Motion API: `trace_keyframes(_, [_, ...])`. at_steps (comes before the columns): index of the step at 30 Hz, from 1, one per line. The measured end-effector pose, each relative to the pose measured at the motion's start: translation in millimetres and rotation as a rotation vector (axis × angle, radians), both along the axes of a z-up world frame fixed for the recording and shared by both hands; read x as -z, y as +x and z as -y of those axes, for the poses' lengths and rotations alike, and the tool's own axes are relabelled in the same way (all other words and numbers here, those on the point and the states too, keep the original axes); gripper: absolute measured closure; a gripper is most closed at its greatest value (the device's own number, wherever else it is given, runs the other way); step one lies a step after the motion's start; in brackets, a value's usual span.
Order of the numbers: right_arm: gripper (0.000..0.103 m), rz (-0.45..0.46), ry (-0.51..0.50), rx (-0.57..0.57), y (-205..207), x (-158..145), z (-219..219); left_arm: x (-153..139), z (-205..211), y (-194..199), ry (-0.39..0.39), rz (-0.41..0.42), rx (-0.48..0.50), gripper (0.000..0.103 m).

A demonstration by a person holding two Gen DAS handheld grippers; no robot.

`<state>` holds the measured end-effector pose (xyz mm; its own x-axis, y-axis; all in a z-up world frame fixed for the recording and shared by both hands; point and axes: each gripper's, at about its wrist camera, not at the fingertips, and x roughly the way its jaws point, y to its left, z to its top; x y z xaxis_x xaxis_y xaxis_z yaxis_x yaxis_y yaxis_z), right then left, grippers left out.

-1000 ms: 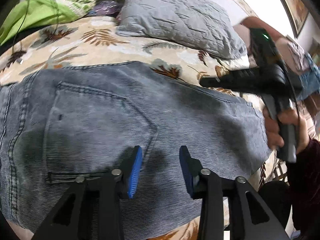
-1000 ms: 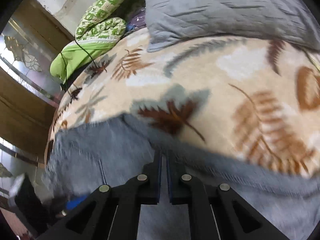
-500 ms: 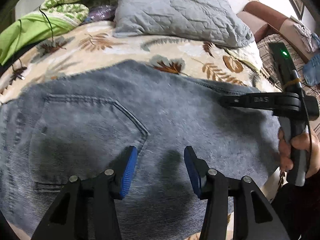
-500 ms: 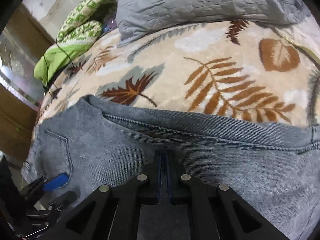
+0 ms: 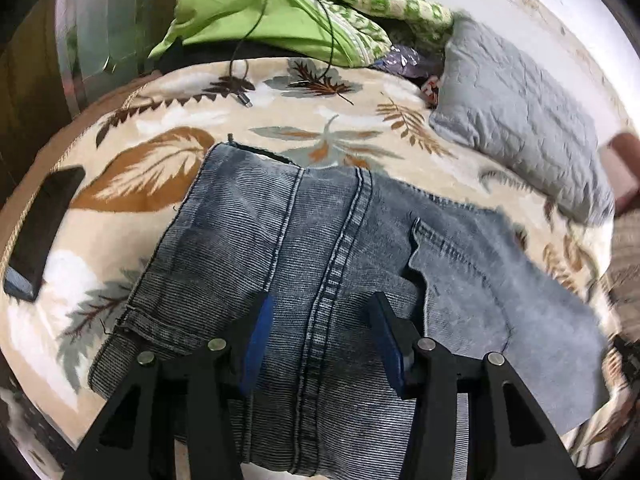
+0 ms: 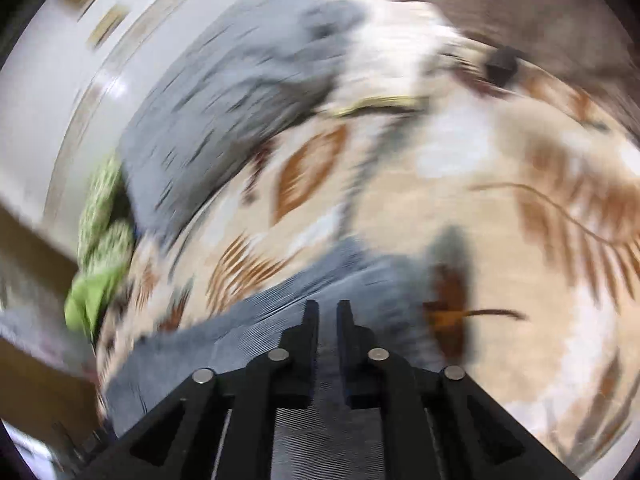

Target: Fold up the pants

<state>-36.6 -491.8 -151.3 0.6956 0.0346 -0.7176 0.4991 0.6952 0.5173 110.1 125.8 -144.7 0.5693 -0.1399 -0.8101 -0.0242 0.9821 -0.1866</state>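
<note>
Grey-blue denim pants lie folded on a leaf-patterned bedspread. A seam runs down the middle, with a leg hem at the left and a lighter layer at the right. My left gripper is open just above the denim, its blue pads either side of the seam. My right gripper is shut on a fold of the pants; that view is badly blurred by motion.
A grey quilted pillow lies at the back right. Green bedding with a black cable is piled at the back. A dark phone-like slab lies near the bed's left edge. A wooden wardrobe stands at far left.
My left gripper has swung left from the back pocket to the seam and leg hem. My right gripper, still shut on denim, has swung fast, and its view has turned and blurred.
</note>
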Motion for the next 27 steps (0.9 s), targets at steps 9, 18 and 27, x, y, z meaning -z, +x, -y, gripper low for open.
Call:
trace_keyframes(9, [0.038,0.067,0.14,0.06,-13,11,38,10,4,17,0.138,-0.014,-0.045,0.062])
trace_keyframes(18, [0.032,0.019,0.092,-0.027,24,19,30,9,9,11,0.163,0.001,-0.059,0.062])
trace_keyframes(27, [0.093,-0.074,-0.081,-0.087,48,20,2,6,1,13,0.107,0.005,-0.085,0.062])
